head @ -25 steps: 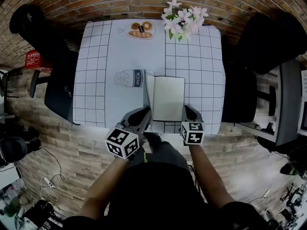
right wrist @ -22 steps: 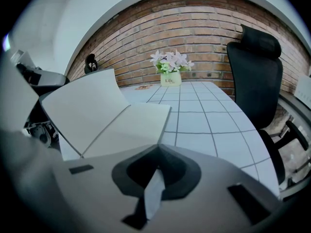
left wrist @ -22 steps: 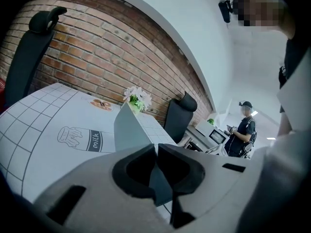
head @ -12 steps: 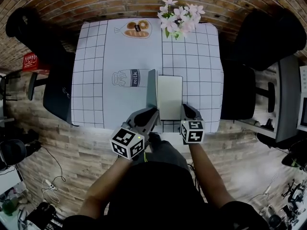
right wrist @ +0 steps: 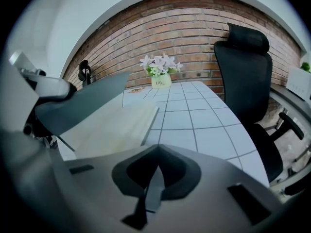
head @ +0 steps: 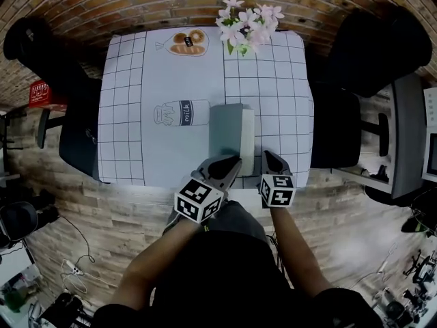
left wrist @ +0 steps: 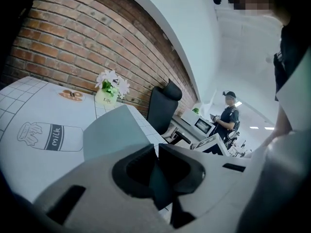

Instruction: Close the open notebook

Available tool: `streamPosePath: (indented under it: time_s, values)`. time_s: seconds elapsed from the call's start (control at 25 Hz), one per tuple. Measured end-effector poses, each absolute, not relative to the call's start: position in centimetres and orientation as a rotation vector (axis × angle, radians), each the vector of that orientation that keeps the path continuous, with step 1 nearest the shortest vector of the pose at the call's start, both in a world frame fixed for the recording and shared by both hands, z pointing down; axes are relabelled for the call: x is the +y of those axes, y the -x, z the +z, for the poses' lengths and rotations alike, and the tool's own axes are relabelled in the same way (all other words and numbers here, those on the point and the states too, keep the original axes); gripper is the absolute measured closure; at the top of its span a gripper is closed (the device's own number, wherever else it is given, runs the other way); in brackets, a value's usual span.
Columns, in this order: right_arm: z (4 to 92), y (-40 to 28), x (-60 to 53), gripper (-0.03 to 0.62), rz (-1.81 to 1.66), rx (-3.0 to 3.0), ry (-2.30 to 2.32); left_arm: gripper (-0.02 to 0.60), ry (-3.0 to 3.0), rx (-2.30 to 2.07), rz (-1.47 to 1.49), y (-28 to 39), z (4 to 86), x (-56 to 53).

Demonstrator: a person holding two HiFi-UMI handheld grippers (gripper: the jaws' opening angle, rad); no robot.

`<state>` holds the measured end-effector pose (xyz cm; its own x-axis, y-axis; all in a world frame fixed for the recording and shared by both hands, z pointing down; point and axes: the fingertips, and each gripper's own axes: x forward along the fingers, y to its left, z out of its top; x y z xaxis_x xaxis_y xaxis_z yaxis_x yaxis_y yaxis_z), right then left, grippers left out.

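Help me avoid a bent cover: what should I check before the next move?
1. Left gripper clamped on the cover: ok.
2. Cover flat on the pages: not ok, it stands raised at a slant over them.
3. Pages bare under the cover: ok in the right gripper view.
4. Right gripper shut, empty, beside the pages, out of the cover's path: ok.
5. Flowers well away at the far edge: ok.
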<state>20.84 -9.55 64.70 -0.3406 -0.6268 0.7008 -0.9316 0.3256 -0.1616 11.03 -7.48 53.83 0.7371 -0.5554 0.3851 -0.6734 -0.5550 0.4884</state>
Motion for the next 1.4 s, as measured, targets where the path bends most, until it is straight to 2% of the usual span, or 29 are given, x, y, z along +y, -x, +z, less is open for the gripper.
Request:
streamPosePath:
  time_s: [0.24, 0.4, 0.96, 1.24, 1.4]
  values:
    - [64.2, -21.6, -9.8, 0.580, 0.757, -2.073, -1.400, 0.546, -2.335, -0.859, 0.274, -13.4, 54.8, -7.9]
    - [63.6, -22.2, -10.0, 0.580, 0.757, -2.074, -1.426, 0.522, -2.312, -0.786, 0.212, -14.4, 55.7, -8.1]
    - [62.8, -22.6, -9.4, 0.580, 0.687, -2.066, -1.426, 0.515, -2.276, -0.819, 0.228, -13.7, 57.0, -9.8]
    - [61.7, -21.4, -9.8, 0.580, 0.645, -2.092, -1.411, 0.517, -2.296, -0.878, 0.223, -11.6, 56.0, -10.7]
    - [60.4, -20.2, -10.3, 0.580, 0.619, -2.113, -1.414, 0.540, -2.321, -0.955, 0.192, -8.9, 54.4, -11.6]
